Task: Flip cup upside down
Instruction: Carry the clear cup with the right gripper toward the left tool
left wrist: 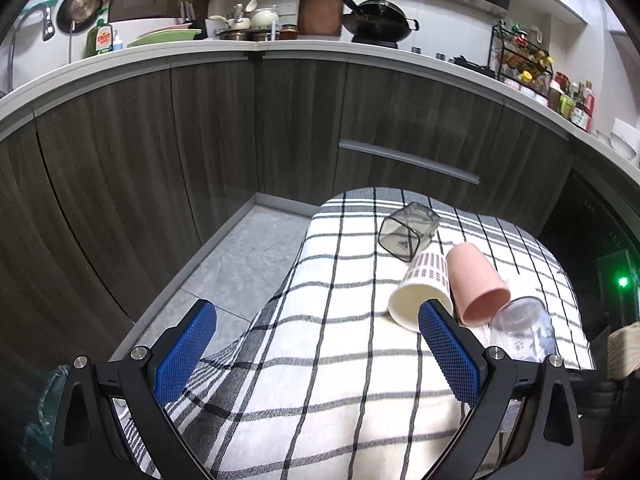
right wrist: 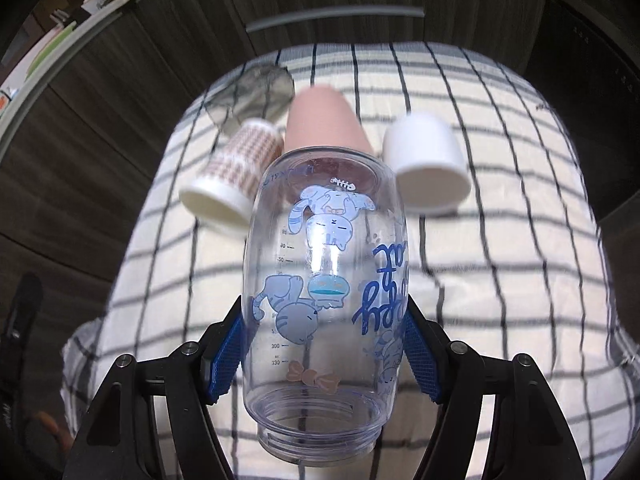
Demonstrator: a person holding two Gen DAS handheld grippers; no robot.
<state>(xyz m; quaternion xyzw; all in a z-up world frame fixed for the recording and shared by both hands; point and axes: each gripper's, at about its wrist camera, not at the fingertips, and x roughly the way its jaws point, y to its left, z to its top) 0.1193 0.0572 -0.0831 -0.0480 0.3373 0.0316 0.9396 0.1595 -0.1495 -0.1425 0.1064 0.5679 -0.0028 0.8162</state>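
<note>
My right gripper [right wrist: 324,356] is shut on a clear plastic cup with blue cat prints [right wrist: 326,280], its mouth toward the camera and its base pointing away. The same cup shows at the right of the left wrist view [left wrist: 524,332]. A pink cup [right wrist: 322,120] [left wrist: 476,284], a white cup with a brown pattern [right wrist: 236,168] [left wrist: 424,288] and a smoky clear square cup [right wrist: 252,92] [left wrist: 408,232] lie on their sides on the checked cloth [left wrist: 320,320]. A plain white cup [right wrist: 426,160] stands mouth down. My left gripper [left wrist: 316,344] is open and empty above the cloth.
The checked cloth [right wrist: 500,280] covers a small table whose left edge drops to a grey tiled floor [left wrist: 240,256]. Dark wood kitchen cabinets [left wrist: 200,140] stand behind, with a worktop holding pans, dishes and bottles. A dark appliance with a green light [left wrist: 622,282] is at the right.
</note>
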